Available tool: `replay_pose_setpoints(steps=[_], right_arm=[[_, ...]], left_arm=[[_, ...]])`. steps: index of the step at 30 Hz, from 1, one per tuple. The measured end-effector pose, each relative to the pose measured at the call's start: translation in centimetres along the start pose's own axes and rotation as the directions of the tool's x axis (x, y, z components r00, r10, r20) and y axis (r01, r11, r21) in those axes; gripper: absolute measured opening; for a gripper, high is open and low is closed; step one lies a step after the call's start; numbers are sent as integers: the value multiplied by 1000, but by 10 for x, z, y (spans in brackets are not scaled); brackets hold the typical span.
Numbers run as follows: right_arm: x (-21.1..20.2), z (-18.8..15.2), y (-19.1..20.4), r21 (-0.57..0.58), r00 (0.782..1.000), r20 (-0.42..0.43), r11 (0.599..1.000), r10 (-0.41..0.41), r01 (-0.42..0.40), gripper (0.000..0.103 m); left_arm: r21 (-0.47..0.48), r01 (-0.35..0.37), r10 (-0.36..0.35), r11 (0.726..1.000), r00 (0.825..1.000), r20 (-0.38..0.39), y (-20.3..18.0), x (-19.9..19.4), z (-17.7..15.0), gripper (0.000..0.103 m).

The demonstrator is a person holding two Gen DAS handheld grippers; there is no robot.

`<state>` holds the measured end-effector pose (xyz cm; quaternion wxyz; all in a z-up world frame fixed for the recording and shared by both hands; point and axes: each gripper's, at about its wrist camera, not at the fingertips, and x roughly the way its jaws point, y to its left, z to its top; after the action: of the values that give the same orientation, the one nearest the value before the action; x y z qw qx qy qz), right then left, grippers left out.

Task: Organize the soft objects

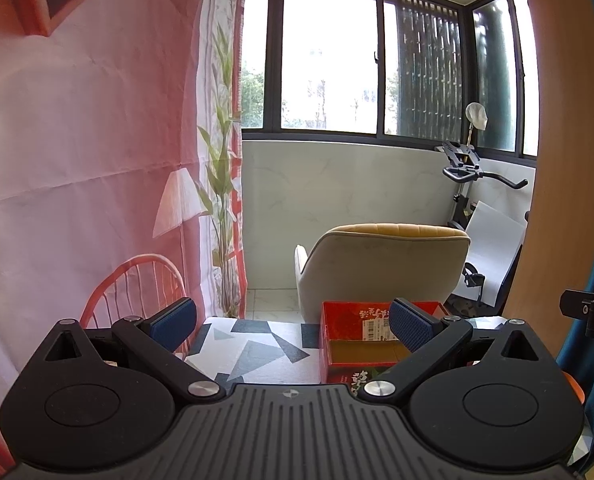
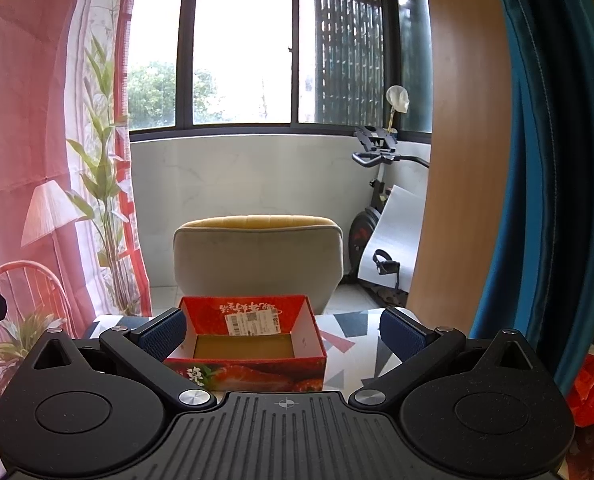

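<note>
A red open-topped cardboard box with a white shipping label stands on a table with a grey, white and red geometric cloth. Its brown bottom looks bare. My right gripper is open and empty, held just in front of and above the box. My left gripper is open and empty; the same box lies ahead to its right, partly hidden by the right finger. No soft object shows in either view.
A beige armchair stands behind the table. A pink printed backdrop hangs at the left. An exercise bike, a wooden panel and a blue curtain are at the right. An orange bag lies low right.
</note>
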<state>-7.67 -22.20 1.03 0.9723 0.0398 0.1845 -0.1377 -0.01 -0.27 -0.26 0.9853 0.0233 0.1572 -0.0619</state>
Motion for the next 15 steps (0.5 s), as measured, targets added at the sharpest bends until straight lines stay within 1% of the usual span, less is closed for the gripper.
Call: replay_pose_setpoints(steps=[15], right_arm=[[0,0,-1,3,1000,2,1000,-2,2,103]], left_arm=[[-2,2,-2,1000,1000,-3,1,0,-1,103]])
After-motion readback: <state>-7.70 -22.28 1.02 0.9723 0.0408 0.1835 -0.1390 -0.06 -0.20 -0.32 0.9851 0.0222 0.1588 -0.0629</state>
